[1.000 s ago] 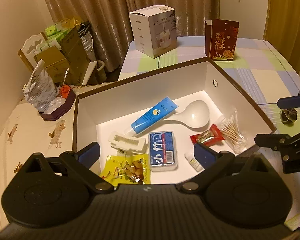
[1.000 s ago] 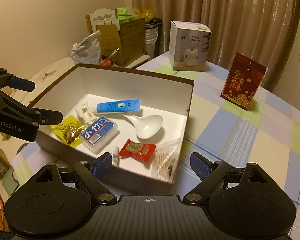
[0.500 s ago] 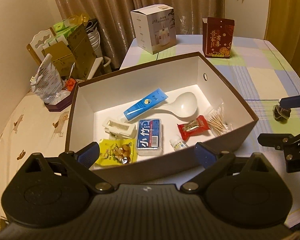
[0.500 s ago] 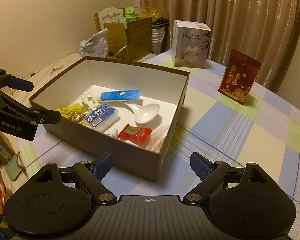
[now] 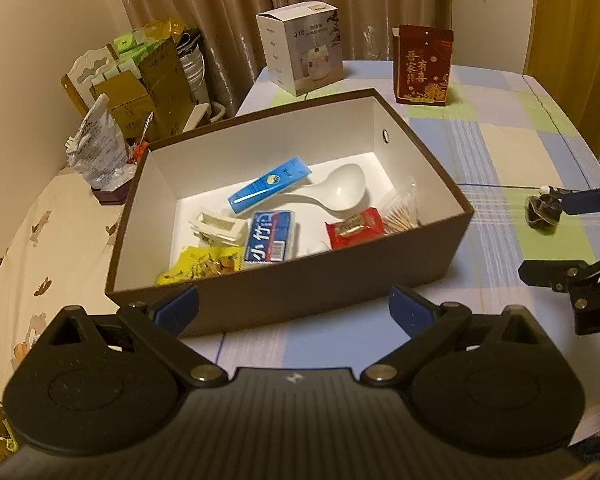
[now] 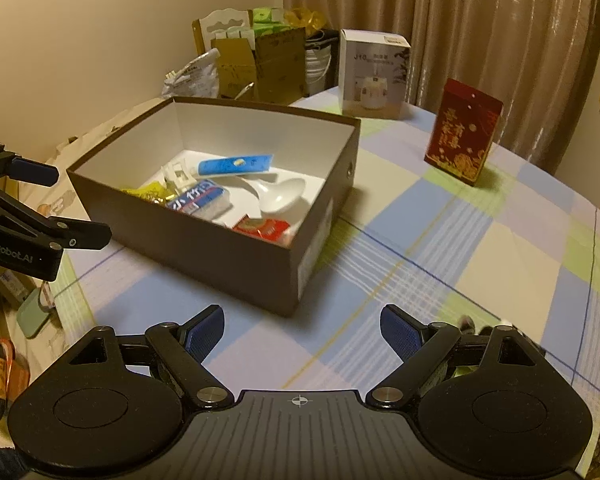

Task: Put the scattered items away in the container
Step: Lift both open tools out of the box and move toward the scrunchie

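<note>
A brown box (image 5: 340,280) (image 6: 204,240) with a white inside stands on the checked tablecloth. In it lie a blue tube (image 5: 269,185), a white spoon (image 5: 340,192), a blue-and-white case (image 5: 271,236), a red sachet (image 5: 354,227), cotton swabs (image 5: 400,212), a white clip (image 5: 218,225) and a yellow snack pack (image 5: 202,266). A small dark wrapped item (image 5: 544,214) lies on the cloth right of the box. My left gripper (image 5: 294,308) is open just in front of the box's near wall. My right gripper (image 6: 302,330) is open over bare cloth, nothing between its fingers.
A white carton (image 5: 304,56) (image 6: 374,72) and a red carton (image 5: 422,66) (image 6: 462,132) stand at the back of the table. Cardboard boxes and bags (image 5: 140,92) crowd the left corner by the curtain. The table's left edge drops to floor clutter (image 6: 4,340).
Both grippers have drawn back from the box: it now sits farther off and smaller in both views. Both stay open and empty. The items in the box have not moved.
</note>
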The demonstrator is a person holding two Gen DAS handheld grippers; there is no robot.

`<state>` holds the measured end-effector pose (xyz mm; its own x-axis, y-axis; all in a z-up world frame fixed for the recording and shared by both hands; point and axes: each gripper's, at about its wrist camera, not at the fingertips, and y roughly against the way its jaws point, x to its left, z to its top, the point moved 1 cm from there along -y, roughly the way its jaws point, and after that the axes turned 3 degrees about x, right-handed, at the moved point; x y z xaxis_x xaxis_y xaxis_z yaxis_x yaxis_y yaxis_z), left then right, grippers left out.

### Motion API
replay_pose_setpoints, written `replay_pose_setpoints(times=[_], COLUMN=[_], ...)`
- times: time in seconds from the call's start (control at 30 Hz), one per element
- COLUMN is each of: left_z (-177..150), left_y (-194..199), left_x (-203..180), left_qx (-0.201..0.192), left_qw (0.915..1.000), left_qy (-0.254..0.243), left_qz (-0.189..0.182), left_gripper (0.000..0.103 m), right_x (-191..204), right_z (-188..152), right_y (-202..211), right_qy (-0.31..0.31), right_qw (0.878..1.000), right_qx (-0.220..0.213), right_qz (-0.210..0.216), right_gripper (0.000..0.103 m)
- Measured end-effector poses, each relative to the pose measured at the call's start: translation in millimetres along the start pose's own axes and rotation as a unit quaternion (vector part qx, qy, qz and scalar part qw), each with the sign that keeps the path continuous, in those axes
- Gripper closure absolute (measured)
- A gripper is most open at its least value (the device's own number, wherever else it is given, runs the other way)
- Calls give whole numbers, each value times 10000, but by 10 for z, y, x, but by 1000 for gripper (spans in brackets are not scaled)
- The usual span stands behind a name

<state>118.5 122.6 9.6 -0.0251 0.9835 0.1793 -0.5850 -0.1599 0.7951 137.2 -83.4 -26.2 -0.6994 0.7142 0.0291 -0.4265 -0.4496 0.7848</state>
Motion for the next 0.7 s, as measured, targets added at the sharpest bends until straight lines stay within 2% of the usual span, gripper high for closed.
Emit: replay_pose_setpoints(times=[0.7], left_z=[-196], left_y=[14], left_x=[-540], left_qx=[239], left_qw=[9996], left_qy=[-53], left_qz=[-112], left_gripper=[3], right_x=[-404], right_z=[-472], right_y=[209], right_qy=[-211], right_qw=[9993], right_qx=[263], right_qz=[-151], right_gripper=[12])
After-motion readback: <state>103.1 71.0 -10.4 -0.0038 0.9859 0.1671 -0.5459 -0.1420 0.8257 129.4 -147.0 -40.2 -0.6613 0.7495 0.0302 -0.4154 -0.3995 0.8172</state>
